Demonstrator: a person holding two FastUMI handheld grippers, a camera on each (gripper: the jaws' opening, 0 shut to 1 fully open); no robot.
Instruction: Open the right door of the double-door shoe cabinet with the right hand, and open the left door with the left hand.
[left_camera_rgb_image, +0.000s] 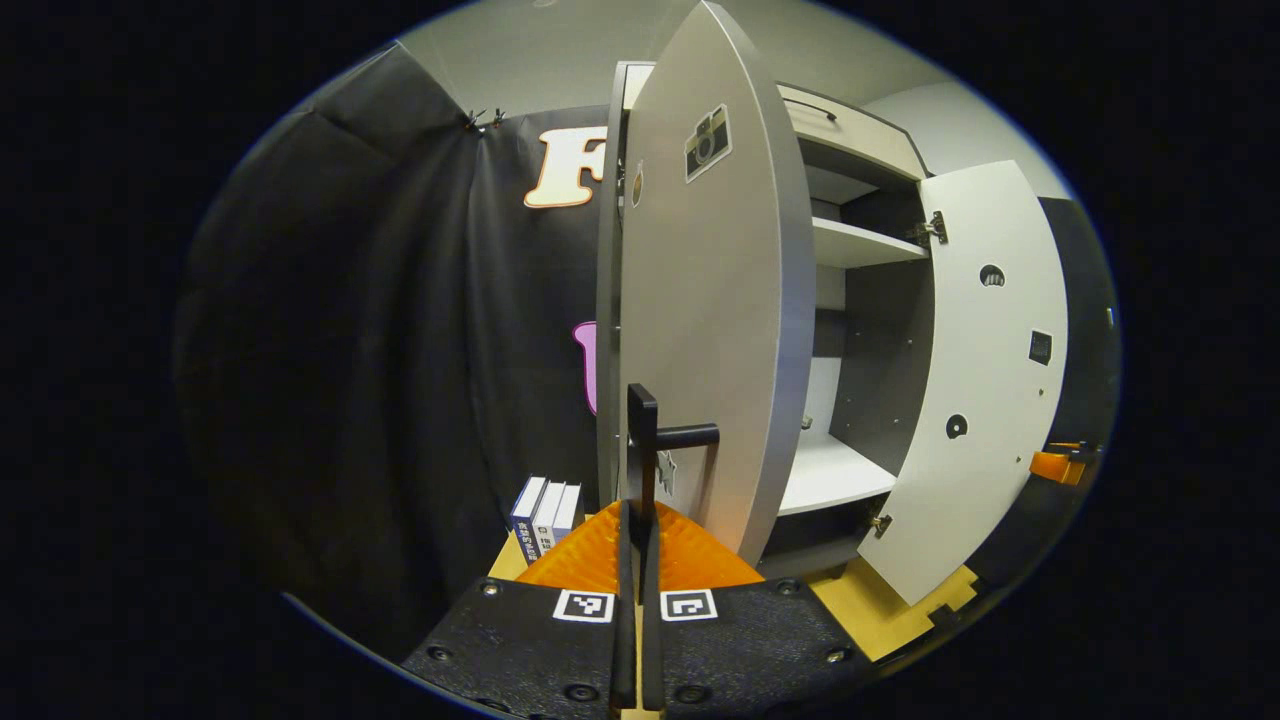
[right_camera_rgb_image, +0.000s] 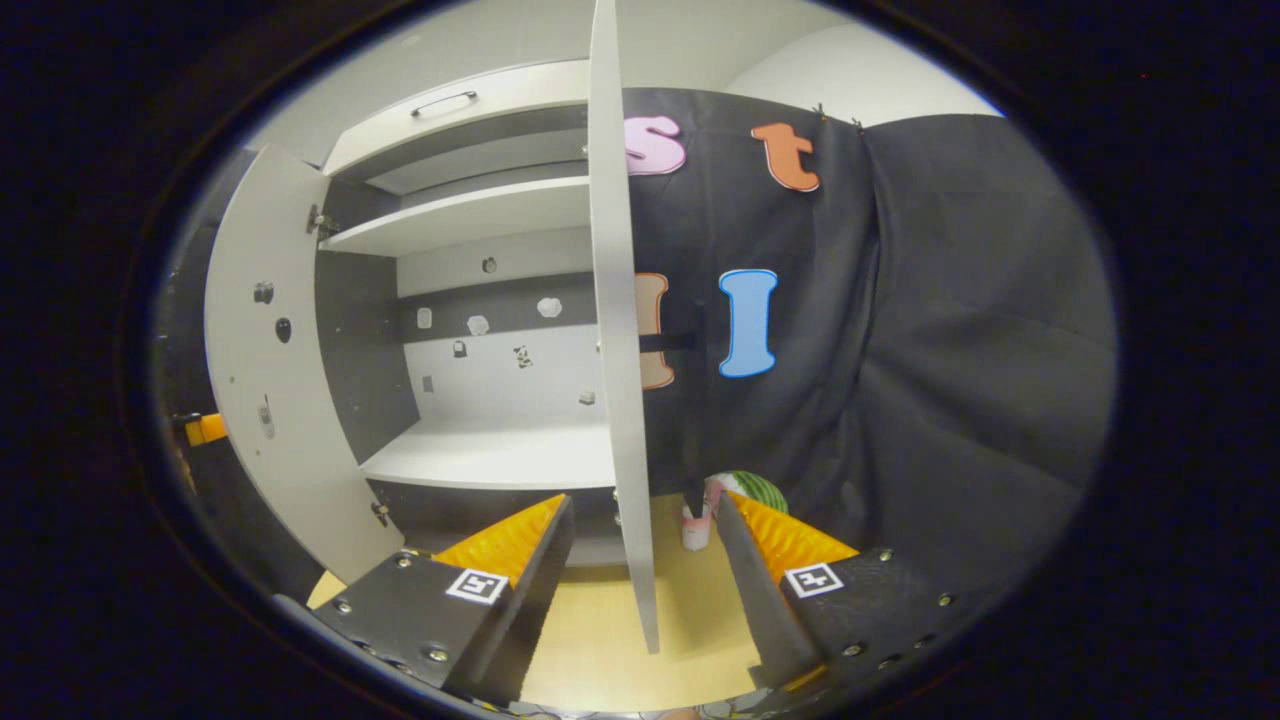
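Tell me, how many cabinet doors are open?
2: the pale grey left door swung out, left gripper on its black handle; the white right door swung wide.

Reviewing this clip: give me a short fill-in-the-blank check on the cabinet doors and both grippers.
1. The left gripper is shut on the left door's ____.
2. The right gripper is ____, its fingers either side of the right door edge.
3. Both cabinet doors stand ____.
4. Small boxes stand left of the ____.

Missing: handle; open; open; cabinet
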